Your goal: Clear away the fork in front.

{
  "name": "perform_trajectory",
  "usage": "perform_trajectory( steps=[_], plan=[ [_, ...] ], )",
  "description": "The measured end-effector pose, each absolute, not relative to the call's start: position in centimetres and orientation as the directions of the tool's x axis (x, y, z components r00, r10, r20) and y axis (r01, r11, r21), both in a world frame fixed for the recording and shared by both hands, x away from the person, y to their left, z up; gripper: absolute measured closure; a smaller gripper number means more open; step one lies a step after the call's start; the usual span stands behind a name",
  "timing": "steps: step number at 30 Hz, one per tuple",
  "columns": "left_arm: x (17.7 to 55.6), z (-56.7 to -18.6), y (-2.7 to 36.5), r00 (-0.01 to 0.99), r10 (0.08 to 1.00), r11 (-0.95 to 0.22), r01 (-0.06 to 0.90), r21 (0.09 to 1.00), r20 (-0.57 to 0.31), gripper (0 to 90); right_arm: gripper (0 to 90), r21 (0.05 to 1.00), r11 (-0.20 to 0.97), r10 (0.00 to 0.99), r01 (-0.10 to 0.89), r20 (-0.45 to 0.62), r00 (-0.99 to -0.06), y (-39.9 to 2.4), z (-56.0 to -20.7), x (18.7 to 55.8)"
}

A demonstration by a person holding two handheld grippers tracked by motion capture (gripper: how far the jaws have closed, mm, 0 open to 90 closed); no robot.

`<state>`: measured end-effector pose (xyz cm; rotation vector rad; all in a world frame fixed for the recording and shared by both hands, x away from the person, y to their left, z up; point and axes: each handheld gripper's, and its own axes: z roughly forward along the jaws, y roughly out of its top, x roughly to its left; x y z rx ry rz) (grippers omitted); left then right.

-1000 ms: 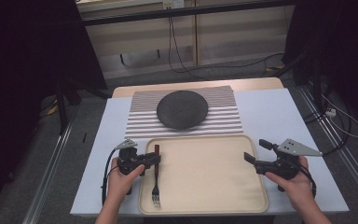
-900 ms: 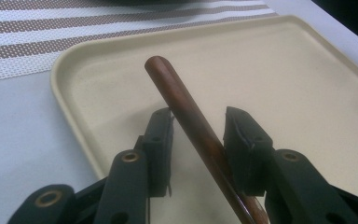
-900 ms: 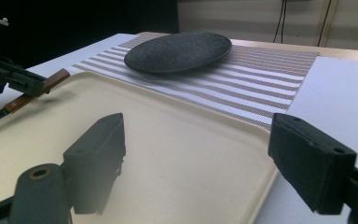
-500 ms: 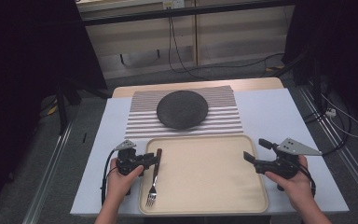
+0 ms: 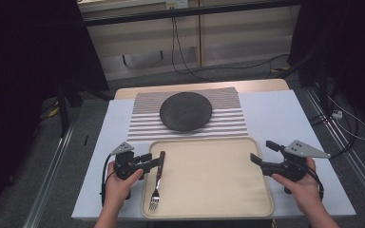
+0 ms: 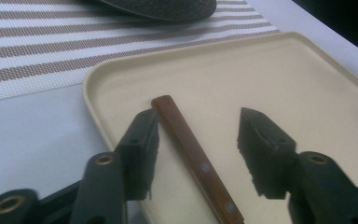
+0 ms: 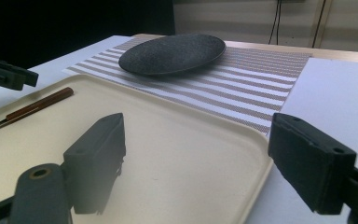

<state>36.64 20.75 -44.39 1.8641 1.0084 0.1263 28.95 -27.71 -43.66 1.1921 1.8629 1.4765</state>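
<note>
High view: wood-handled fork point(image 5: 156, 183) flat on cream tray point(image 5: 209, 209); left gripper point(image 5: 149, 161), right gripper point(image 5: 262, 154) jaws apart.

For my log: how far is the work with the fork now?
Done: the left gripper has reached the fork on the tray, open, its fingers either side of the handle. In hand: nothing gripped. Left, probably: closing and lifting. The right gripper waits open.

- The left hand point(image 5: 120, 183) comes in from the near edge, holding the left gripper point(image 5: 153, 160) low and pointed to the right, jaws spread apart.
- The right hand point(image 5: 300, 183) holds the right gripper point(image 5: 262, 153) pointed left, jaws wide apart.
</note>
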Motion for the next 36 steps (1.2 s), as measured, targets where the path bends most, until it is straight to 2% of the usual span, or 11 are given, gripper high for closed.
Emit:
perform_trajectory(
  steps=[1,6,7,11,24,36],
  plan=[
    [36.5,-44.2,20.9,0.651,0.684,-0.171,0.583,0.794,-0.331,40.3,19.1,0.940,0.046,0.850,0.337,0.141,-0.508,-27.7,-43.7,28.8],
    [36.2,-43.5,21.1,0.661,0.691,-0.189,0.556,0.809,-0.293,31.7,18.9,0.943,0.045,0.855,0.331,0.135,-0.500,-28.0,-43.5,28.1],
    [36.1,-43.4,21.1,0.662,0.692,-0.189,0.552,0.812,-0.288,26.0,18.7,0.943,0.042,0.857,0.329,0.135,-0.497,-28.2,-43.3,27.7],
    [35.4,-43.2,21.7,0.675,0.685,-0.206,0.542,0.814,-0.276,22.0,18.6,0.941,0.050,0.865,0.335,0.127,-0.486,-28.4,-43.2,27.0],
    [33.8,-42.8,24.2,0.683,0.692,-0.226,0.512,0.829,-0.234,15.9,18.4,0.929,0.086,0.864,0.361,0.111,-0.491,-28.6,-43.4,26.4],
    [33.7,-43.1,25.0,0.663,0.710,-0.206,0.519,0.829,-0.238,12.3,17.1,0.937,0.050,0.860,0.345,0.135,-0.492,-28.8,-43.7,26.2]
  ],
)
